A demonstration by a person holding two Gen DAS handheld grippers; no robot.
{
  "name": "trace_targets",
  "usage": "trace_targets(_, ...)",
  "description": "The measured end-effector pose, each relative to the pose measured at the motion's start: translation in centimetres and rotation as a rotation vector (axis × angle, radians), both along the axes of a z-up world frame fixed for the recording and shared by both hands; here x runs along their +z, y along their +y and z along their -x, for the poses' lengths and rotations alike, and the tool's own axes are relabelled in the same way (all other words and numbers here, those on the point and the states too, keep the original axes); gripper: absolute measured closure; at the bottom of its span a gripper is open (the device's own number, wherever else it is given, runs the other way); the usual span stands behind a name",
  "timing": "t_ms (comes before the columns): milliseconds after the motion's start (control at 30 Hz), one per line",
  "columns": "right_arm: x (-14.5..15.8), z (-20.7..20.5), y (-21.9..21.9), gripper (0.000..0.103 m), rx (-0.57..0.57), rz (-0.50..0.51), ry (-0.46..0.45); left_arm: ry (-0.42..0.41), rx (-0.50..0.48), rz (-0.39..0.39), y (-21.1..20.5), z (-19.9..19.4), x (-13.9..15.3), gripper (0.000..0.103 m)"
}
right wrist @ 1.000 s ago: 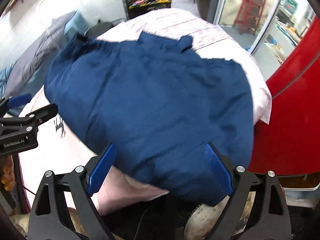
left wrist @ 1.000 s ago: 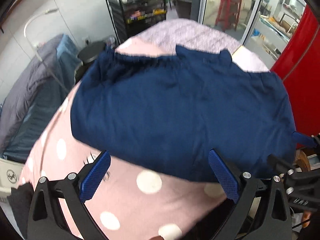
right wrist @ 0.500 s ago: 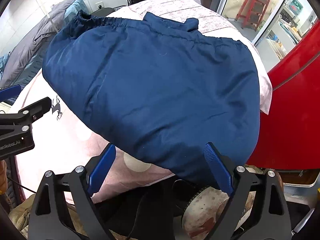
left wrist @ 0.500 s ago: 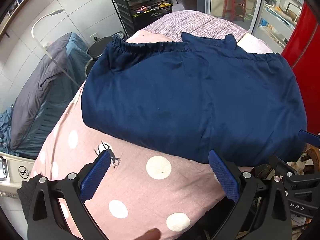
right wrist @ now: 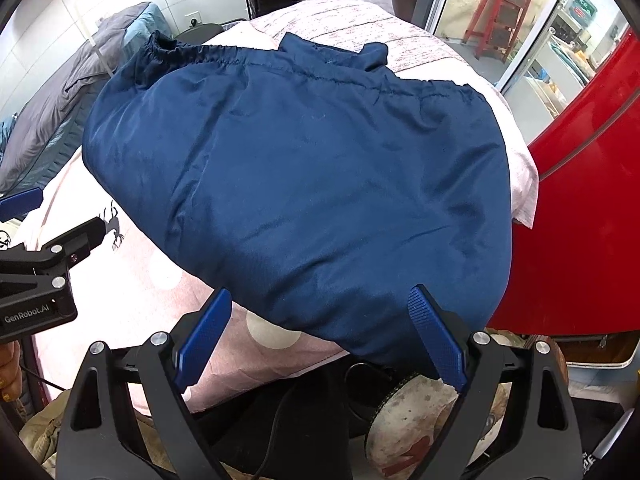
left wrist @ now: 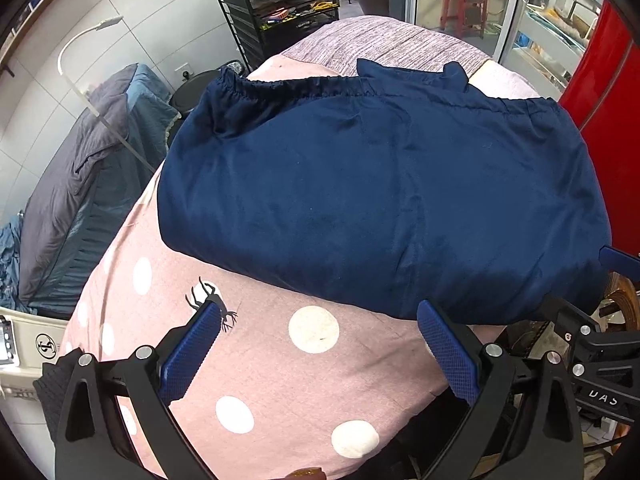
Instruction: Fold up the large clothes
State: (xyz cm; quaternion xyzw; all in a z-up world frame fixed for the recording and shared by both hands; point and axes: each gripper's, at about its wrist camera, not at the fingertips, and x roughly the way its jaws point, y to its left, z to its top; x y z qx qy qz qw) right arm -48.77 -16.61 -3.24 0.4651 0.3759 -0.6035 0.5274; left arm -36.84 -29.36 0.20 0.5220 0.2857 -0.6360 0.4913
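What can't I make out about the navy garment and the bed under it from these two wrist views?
- Navy garment: its underside and any folded layers, hidden by its own top cloth, both views.
- Its near right corner hangs over the pink sheet's edge, cut off behind the right gripper.
- Bed's near edge: behind the left gripper.

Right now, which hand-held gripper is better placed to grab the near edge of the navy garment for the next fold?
Right, I'd say. The right hand-held gripper is open with the garment edge lying between its fingers. The left hand-held gripper, also open, frames mostly bare pink sheet.
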Motion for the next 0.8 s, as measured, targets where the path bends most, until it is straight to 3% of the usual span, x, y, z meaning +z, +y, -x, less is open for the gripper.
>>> trace_targets(800,0.04,0.15,-0.72,0.014,-0.013,-0.003,0.007,0.024,-0.018,-0.025,-1.01,0.17,-0.1,0.006)
